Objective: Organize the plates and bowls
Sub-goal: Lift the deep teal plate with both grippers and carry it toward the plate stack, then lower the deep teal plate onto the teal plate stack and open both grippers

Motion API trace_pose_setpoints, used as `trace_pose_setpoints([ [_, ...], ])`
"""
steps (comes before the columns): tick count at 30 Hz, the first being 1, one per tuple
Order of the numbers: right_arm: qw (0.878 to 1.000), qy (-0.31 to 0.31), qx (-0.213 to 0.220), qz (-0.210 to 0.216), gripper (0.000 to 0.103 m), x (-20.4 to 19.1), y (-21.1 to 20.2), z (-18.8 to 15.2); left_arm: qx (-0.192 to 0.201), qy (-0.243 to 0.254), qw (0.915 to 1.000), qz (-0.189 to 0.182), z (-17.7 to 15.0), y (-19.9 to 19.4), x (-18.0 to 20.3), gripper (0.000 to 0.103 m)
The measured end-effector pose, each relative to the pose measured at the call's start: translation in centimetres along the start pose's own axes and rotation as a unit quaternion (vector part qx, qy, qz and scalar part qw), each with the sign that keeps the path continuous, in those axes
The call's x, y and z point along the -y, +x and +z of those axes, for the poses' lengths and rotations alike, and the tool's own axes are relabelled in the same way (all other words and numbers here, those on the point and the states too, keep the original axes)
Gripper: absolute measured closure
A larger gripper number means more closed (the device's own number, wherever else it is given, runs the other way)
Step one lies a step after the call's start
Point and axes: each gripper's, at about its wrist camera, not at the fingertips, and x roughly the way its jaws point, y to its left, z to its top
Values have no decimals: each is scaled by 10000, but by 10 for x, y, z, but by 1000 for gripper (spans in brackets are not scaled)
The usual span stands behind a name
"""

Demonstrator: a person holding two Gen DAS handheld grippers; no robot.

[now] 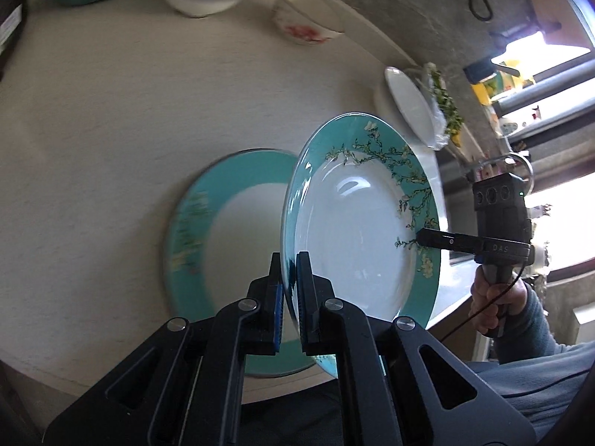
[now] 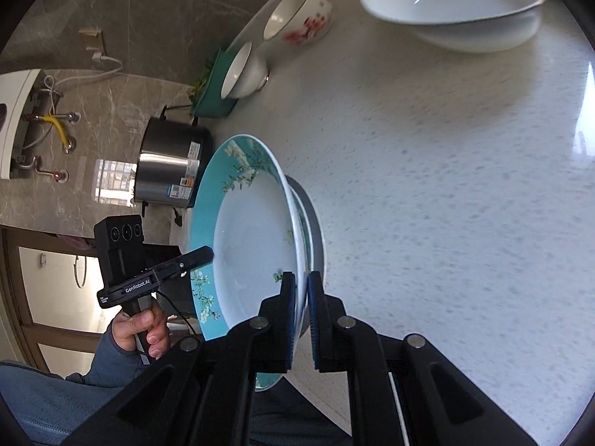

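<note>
Gripping: left gripper (image 1: 290, 260) and right gripper (image 2: 302, 278), jaws clamped on opposite rims of flowered plate (image 1: 357, 230)
Plate position: lifted, tilted, above matching plate (image 1: 223, 223) near counter (image 1: 93, 130) front edge

Two close wrist views from opposite rims, sharing the teal plate (image 1: 357, 223).
</note>
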Motion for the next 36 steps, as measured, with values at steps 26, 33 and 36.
trace_pose_setpoints([
  [26,9636,-1091,-510,-2389,82,-61,68,-9,-235,624,9921,1063,-5,16,-19,91],
  [33,9574,-1087,-445,-2639,81,-60,66,-14,-209,824,9892,1193,-3,21,-9,89],
  [36,9526,-1146,-394,-2789,80,-63,66,-16,-182,944,9865,1325,-3,22,-5,86],
])
